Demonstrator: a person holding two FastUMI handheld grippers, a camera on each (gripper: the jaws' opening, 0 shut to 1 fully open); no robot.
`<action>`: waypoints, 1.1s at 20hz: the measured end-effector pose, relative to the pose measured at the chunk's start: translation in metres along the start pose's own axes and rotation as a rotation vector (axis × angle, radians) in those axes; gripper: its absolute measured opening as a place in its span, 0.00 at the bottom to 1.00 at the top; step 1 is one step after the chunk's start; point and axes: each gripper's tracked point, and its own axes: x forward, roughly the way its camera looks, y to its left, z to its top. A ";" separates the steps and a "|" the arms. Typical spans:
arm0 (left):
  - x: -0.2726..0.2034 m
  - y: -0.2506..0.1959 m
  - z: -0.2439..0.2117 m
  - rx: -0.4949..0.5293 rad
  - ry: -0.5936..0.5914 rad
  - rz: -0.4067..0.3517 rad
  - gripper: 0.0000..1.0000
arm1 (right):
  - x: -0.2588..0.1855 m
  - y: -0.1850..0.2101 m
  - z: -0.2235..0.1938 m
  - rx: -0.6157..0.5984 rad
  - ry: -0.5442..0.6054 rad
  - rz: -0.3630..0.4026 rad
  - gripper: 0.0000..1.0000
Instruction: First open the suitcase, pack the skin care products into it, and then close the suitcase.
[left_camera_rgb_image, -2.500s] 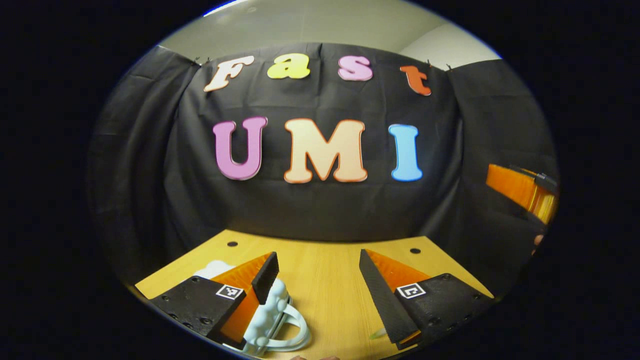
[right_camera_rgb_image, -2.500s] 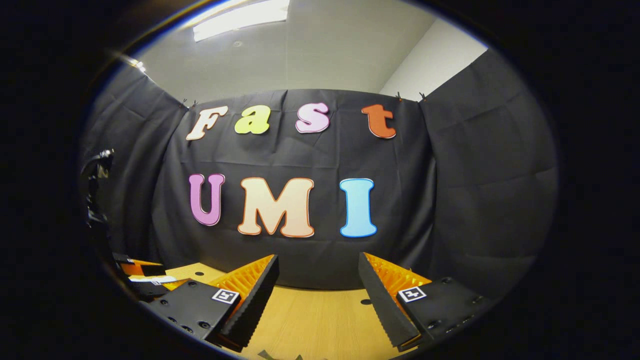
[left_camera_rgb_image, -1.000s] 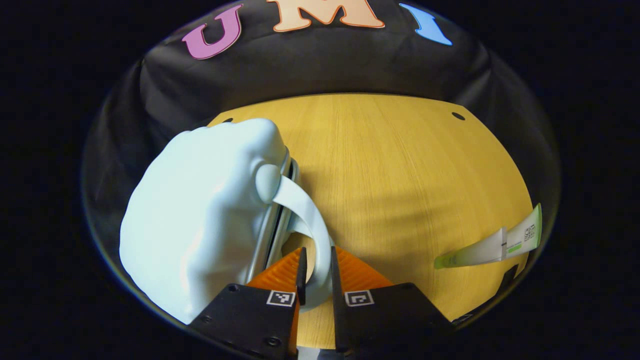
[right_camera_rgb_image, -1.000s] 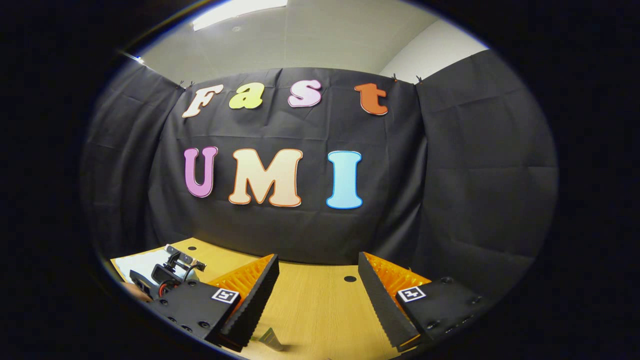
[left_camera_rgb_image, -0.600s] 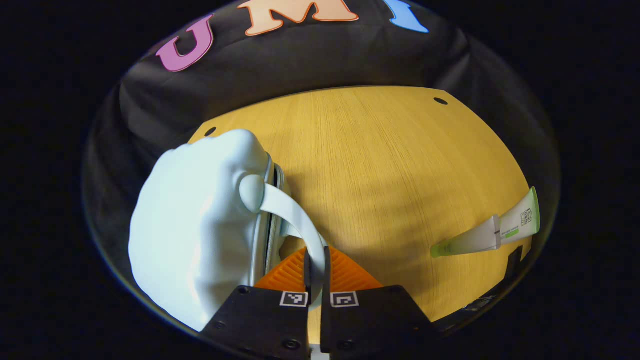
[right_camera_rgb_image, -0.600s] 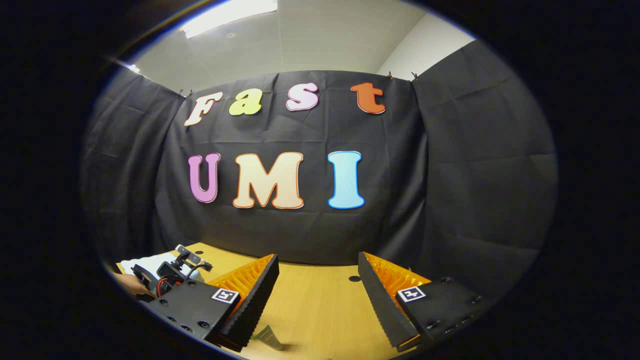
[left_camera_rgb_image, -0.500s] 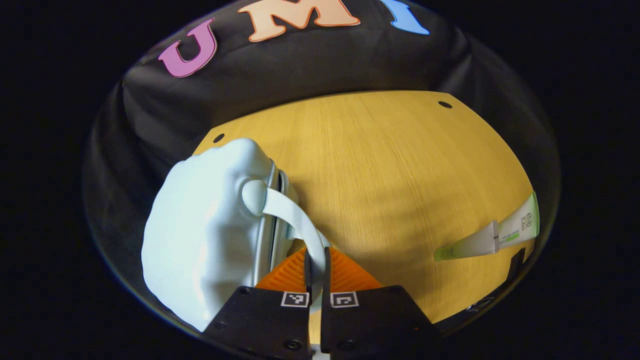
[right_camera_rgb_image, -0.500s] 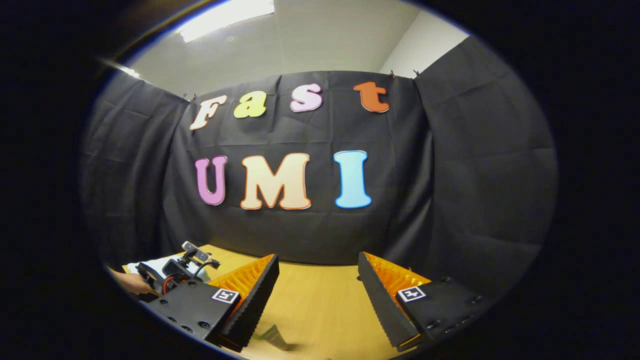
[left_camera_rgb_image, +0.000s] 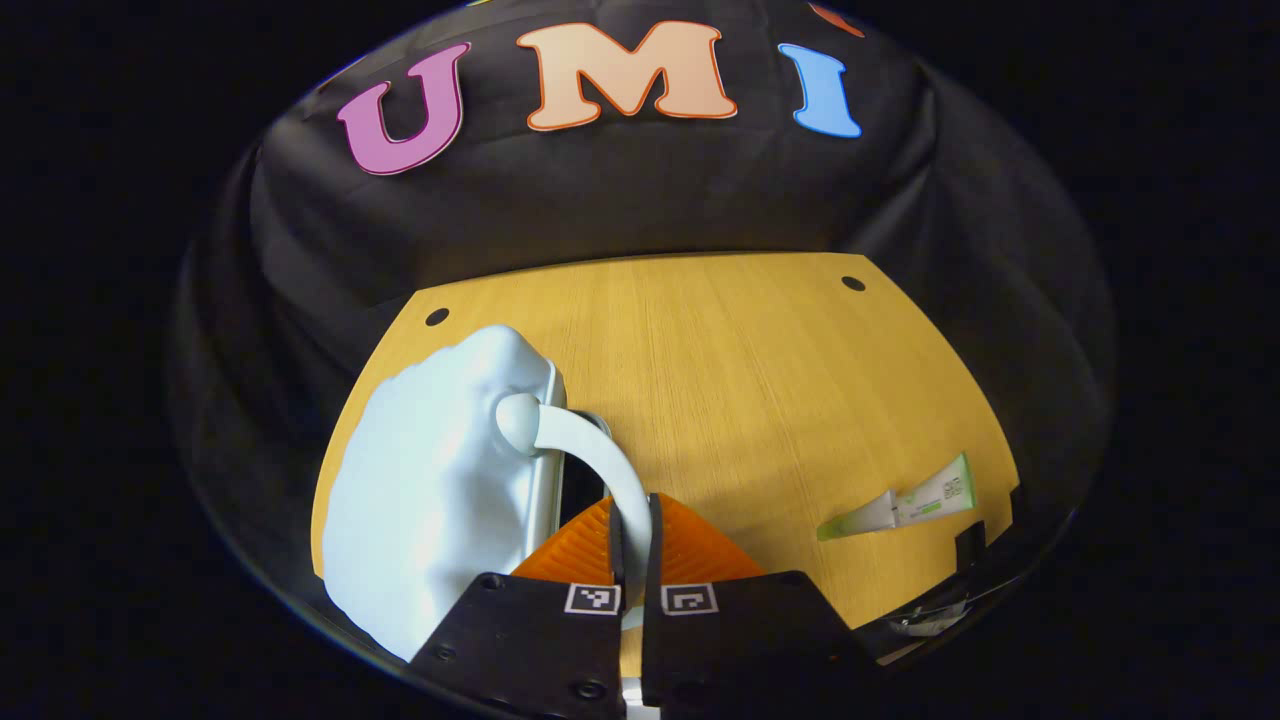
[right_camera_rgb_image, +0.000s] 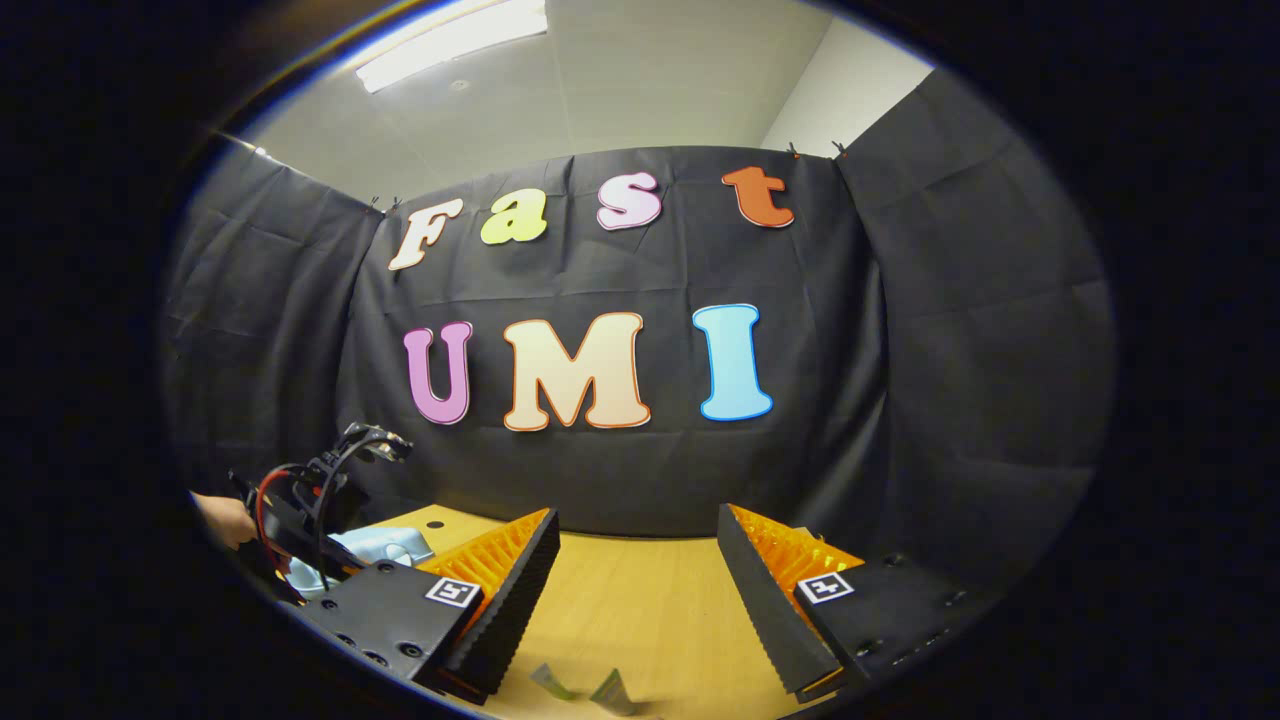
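Your left gripper (left_camera_rgb_image: 630, 525) has its jaws clamped on the suitcase (left_camera_rgb_image: 440, 490) handle (left_camera_rgb_image: 600, 470) at the table (left_camera_rgb_image: 740, 370)'s left edge, to lift the lid; right gripper (right_camera_rgb_image: 635, 590) jaws apart.

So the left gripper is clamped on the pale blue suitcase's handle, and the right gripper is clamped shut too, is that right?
Not quite. The left gripper is shut on the handle of the pale blue suitcase, as the left gripper view shows. But the right gripper is open, its fingers spread wide above the table in the right gripper view.
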 end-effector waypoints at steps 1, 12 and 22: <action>-0.010 0.008 0.008 0.000 -0.023 -0.015 0.00 | 0.002 0.009 -0.003 -0.004 0.010 -0.007 0.99; -0.074 0.102 0.058 -0.145 -0.164 -0.275 0.00 | 0.004 0.131 0.004 -0.085 -0.040 -0.083 0.99; -0.096 0.245 0.080 -0.095 -0.299 -0.042 0.00 | 0.018 0.145 -0.001 -0.069 -0.035 -0.115 0.98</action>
